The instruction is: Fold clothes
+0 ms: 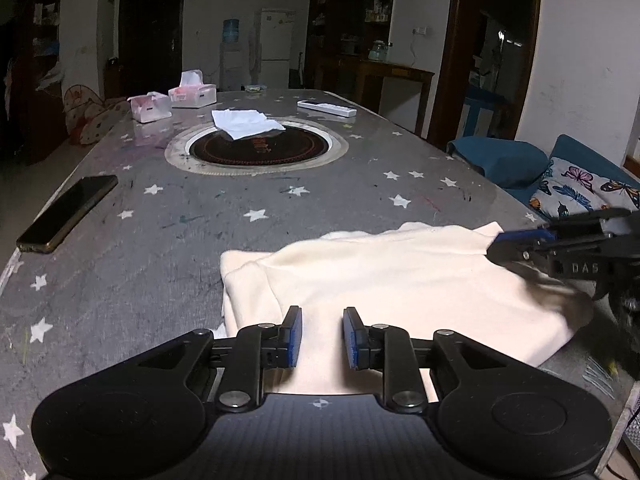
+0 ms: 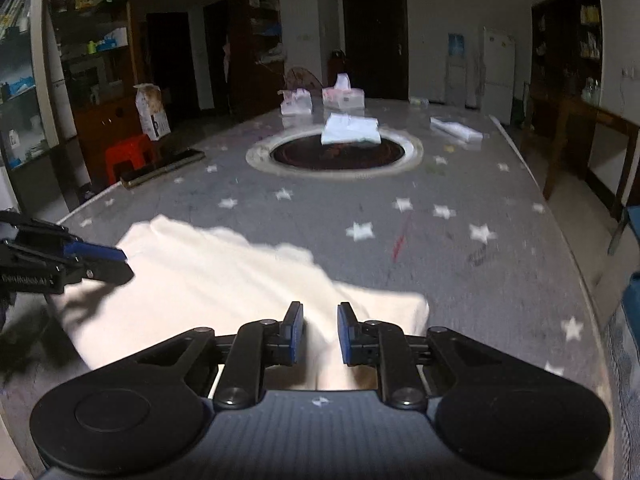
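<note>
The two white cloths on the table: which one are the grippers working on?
The cream garment at the near edge, under both open grippers. The other, a smaller folded white cloth, lies far off on the round inset.

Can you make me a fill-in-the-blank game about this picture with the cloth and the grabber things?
1. The cream garment lies on a grey table cover printed with white ____.
2. The left gripper has its jaws ____, with cloth between them.
3. Near the table's left edge lies a dark ____.
4. A white folded cloth rests on the table's round ____ inset.

Missing words: stars; open; phone; black
</note>
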`<control>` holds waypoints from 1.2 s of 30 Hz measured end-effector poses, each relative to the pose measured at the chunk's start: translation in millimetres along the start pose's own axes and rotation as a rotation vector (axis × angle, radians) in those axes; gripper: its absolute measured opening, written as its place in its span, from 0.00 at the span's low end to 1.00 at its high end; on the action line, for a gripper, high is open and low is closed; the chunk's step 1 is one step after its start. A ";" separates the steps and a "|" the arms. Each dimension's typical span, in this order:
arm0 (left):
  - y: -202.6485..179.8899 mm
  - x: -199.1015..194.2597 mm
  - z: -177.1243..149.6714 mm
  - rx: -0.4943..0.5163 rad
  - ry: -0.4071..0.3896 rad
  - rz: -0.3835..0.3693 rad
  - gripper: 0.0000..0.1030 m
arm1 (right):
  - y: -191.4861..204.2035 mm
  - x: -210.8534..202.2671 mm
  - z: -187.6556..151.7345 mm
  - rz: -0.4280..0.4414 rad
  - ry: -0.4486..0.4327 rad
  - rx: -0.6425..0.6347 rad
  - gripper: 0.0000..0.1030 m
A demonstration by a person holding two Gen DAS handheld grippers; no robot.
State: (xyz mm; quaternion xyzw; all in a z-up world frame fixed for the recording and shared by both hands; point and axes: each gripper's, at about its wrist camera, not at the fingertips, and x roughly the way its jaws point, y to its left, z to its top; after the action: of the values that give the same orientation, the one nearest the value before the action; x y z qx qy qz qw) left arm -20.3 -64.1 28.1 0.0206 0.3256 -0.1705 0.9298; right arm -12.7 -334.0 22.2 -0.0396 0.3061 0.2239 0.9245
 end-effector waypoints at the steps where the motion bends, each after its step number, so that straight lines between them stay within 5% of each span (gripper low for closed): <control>1: -0.4 0.8 1.9 0.003 -0.001 0.001 0.25 | 1.6 1.7 3.9 0.010 -0.003 -0.001 0.16; 15: 4.5 40.6 27.1 0.013 0.037 0.019 0.24 | 14.5 48.1 26.8 0.048 0.078 -0.035 0.13; 23: 7.8 45.8 27.4 -0.009 0.043 0.015 0.25 | 18.3 45.8 23.3 0.048 0.092 -0.055 0.13; 36: -3.2 25.0 24.7 -0.009 0.023 0.046 0.41 | 51.6 -2.4 12.0 0.096 0.031 -0.127 0.23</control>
State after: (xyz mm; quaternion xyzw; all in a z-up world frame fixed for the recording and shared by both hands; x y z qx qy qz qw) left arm 11.7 -78.4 32.5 0.0258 0.3363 -0.1471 0.9298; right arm -30.5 -286.2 36.6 -0.0870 0.3073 0.2863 0.9034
